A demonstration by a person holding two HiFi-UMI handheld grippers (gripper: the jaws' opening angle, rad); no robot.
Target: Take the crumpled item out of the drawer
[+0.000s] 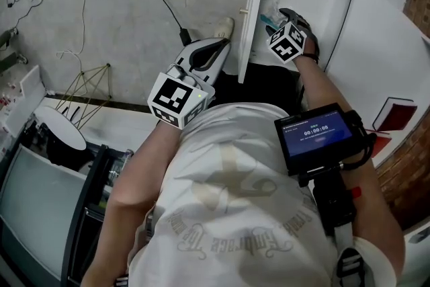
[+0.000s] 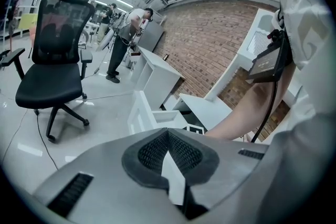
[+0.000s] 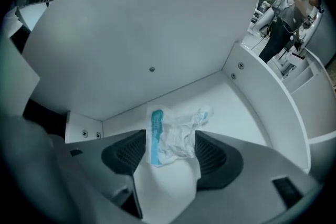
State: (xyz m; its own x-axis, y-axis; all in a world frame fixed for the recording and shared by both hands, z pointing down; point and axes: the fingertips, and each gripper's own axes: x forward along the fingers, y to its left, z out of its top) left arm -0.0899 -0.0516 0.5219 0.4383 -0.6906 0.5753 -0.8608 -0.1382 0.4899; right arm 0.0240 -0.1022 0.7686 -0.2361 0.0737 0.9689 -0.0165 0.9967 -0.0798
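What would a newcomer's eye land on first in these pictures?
A crumpled clear plastic wrapper with a blue stripe lies in the white drawer, between the open jaws of the right gripper. In the head view, the left gripper, shut, is held outside the drawer, left of its white front panel.

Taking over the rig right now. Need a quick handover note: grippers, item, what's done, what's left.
Left hand-held gripper: shut, empty, held outside the drawer.
Right hand-held gripper: pointing down inside the open drawer, jaws wide apart.
Crumpled item: white with a teal stripe, lying on the drawer floor between the right jaws, not gripped.
Done: drawer is open, right gripper is lined up on the item.
Left: close on the item and lift it out of the drawer.
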